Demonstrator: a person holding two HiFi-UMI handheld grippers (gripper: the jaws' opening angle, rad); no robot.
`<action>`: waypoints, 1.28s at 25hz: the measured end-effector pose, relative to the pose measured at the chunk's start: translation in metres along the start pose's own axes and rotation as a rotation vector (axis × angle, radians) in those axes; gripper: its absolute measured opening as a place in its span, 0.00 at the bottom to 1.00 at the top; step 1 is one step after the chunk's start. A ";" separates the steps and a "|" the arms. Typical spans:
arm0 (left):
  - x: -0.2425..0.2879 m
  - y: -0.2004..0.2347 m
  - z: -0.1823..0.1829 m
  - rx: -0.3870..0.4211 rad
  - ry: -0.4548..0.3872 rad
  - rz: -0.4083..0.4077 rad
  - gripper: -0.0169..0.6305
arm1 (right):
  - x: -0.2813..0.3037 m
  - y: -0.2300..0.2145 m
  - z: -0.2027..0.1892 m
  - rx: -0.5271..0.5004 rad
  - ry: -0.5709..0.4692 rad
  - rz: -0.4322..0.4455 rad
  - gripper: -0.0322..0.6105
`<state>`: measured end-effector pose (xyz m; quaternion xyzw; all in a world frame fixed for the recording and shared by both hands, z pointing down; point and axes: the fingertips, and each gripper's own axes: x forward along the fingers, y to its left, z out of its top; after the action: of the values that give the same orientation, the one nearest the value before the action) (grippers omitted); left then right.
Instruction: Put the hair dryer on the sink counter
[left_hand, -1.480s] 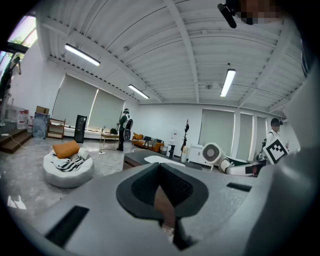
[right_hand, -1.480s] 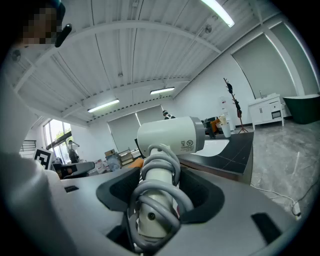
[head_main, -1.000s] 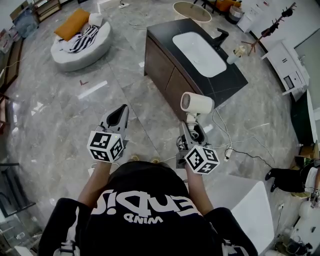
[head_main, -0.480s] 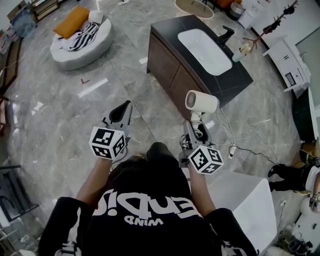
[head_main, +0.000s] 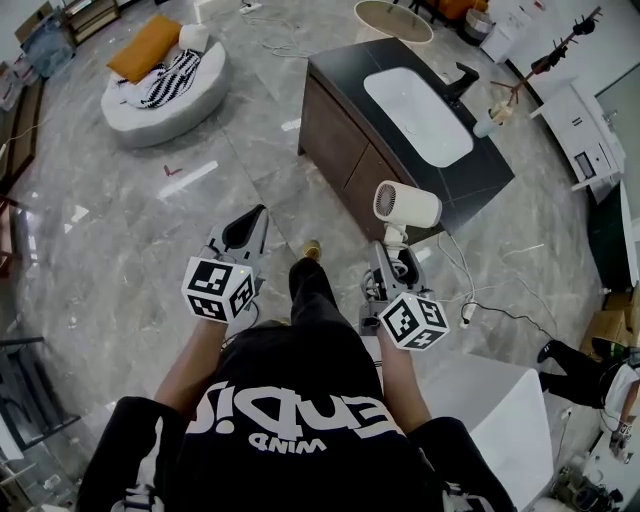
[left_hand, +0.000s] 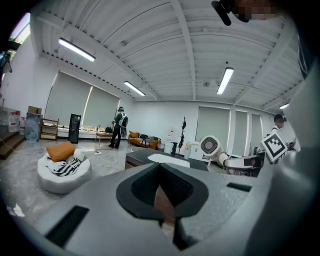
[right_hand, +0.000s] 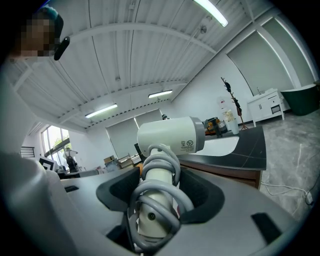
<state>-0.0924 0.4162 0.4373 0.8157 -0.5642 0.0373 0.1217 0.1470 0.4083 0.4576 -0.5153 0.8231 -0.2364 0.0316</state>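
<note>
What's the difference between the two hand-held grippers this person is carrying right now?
The right hand-held gripper is clamped on the handle of a white hair dryer, with the cord coiled round the handle. The left hand-held gripper holds nothing, and its jaws are together. The right one is nearer the sink counter; the left one is out over the marble floor. Both carry a marker cube and point forward.

Closed, empty left hand-held gripper (left_hand: 161, 175)
</note>
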 end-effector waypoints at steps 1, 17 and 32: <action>0.004 0.004 0.001 0.000 0.001 0.001 0.04 | 0.006 0.000 0.002 -0.004 -0.001 0.002 0.46; 0.120 0.059 0.028 0.003 0.014 0.008 0.04 | 0.130 -0.038 0.040 -0.014 0.023 0.018 0.46; 0.251 0.095 0.073 0.022 0.023 0.026 0.04 | 0.253 -0.090 0.094 -0.004 0.039 0.057 0.46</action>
<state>-0.0955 0.1383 0.4311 0.8093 -0.5728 0.0545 0.1184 0.1312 0.1238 0.4602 -0.4869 0.8385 -0.2439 0.0211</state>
